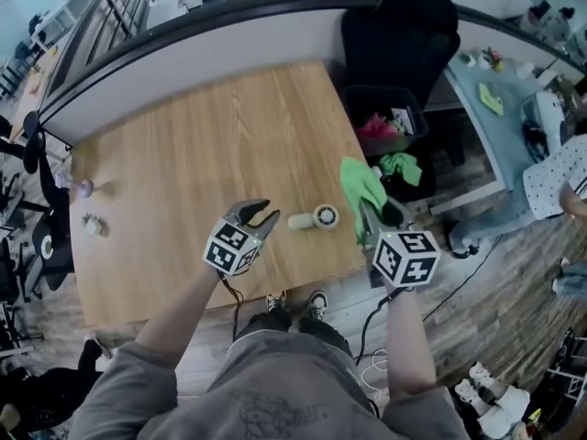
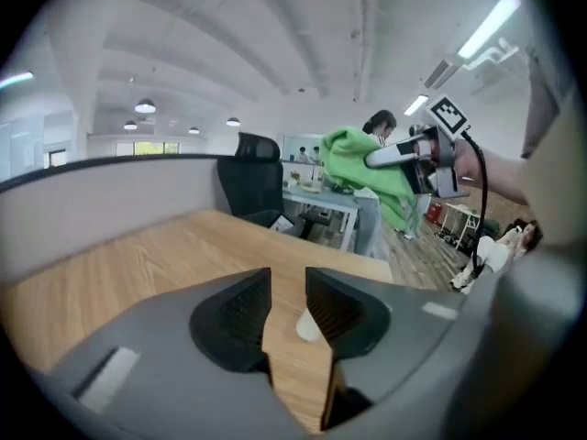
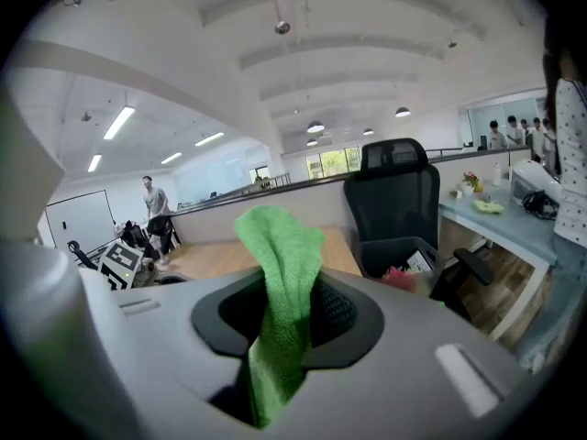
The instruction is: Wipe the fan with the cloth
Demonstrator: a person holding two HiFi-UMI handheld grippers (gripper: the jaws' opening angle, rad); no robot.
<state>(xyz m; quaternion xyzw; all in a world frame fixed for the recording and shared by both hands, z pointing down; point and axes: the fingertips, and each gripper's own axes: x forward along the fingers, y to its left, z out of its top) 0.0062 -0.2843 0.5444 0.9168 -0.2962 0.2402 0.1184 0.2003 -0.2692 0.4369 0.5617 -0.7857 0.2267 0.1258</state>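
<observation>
The cloth (image 1: 363, 193) is bright green — the table (image 1: 183, 154) pale, streaky wood-grain, the fan (image 1: 315, 217) on the table cream-white, the chair (image 1: 400, 33) behind the table black.

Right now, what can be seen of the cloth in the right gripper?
The cloth is bright green and looks like soft, nubbly microfibre. It is bunched into a thick strip and pinched between the jaws of the right gripper, which are shut on it. One rounded end stands up beyond the jaws; the rest drapes in loose folds. It is held in the air near the right edge of the table, and only the gripper touches it.
</observation>
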